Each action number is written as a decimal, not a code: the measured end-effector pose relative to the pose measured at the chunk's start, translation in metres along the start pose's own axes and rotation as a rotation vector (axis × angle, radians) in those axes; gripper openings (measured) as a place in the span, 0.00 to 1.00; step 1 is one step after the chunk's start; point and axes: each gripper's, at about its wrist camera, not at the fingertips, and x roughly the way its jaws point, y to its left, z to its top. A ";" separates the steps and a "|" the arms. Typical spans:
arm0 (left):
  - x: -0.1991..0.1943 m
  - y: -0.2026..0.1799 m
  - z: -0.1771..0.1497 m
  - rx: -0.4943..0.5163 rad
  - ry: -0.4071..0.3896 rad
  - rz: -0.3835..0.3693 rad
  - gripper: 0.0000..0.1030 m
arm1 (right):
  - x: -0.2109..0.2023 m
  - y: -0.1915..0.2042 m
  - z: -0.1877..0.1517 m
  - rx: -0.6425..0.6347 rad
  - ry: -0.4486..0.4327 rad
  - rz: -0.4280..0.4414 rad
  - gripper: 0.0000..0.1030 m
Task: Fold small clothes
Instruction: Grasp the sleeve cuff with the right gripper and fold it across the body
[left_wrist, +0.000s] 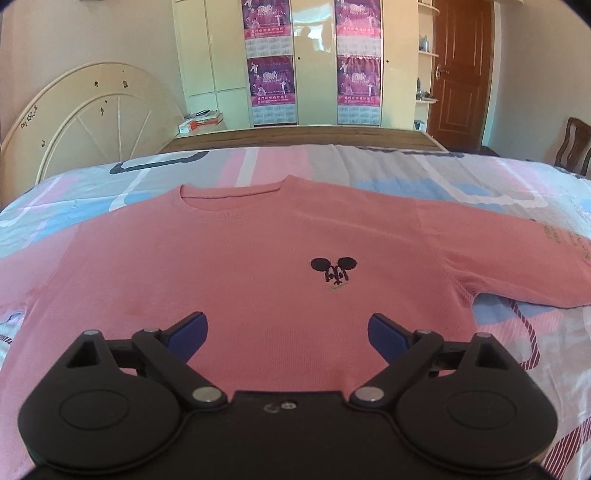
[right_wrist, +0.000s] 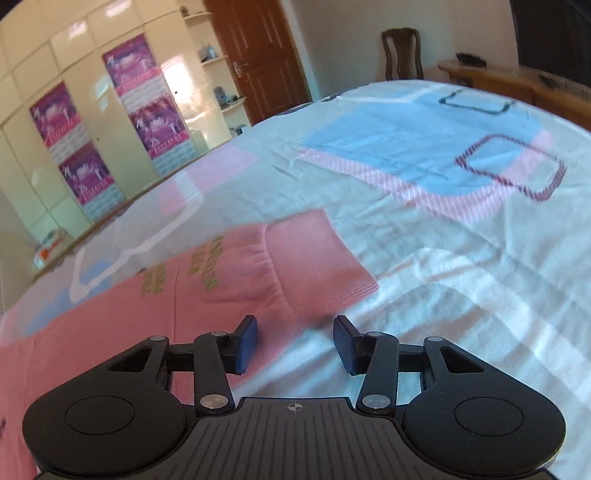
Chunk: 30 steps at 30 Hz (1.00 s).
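A small pink sweater (left_wrist: 240, 251) lies flat, front up, on the patterned bedsheet (left_wrist: 424, 173), neck away from me and a dark mouse-ear emblem (left_wrist: 333, 271) on its chest. My left gripper (left_wrist: 288, 334) hangs over the lower body of the sweater, its blue pads wide apart with nothing between them. In the right wrist view the sweater's sleeve (right_wrist: 229, 273), with green lettering and a ribbed cuff (right_wrist: 314, 254), stretches out on the sheet. My right gripper (right_wrist: 295, 341) stands over the sleeve's near edge by the cuff, jaws half apart, pads not pressing on cloth.
Past the bed's far wooden edge stand a pale wardrobe (left_wrist: 314, 62) with purple posters, a brown door (left_wrist: 461, 74) and a cream round headboard (left_wrist: 92, 114) leaning at the left. A wooden chair (right_wrist: 402, 53) and a wooden side table (right_wrist: 498, 81) flank the bed's right side.
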 end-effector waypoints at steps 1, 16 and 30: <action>0.001 -0.003 0.000 0.005 0.005 0.001 0.91 | 0.000 -0.002 0.001 0.012 -0.007 0.016 0.45; 0.006 0.001 0.011 0.009 0.070 0.011 0.92 | 0.007 0.006 0.018 -0.064 -0.042 -0.038 0.10; 0.026 0.083 0.008 -0.061 0.114 0.068 0.87 | -0.023 0.173 -0.016 -0.341 -0.085 0.196 0.07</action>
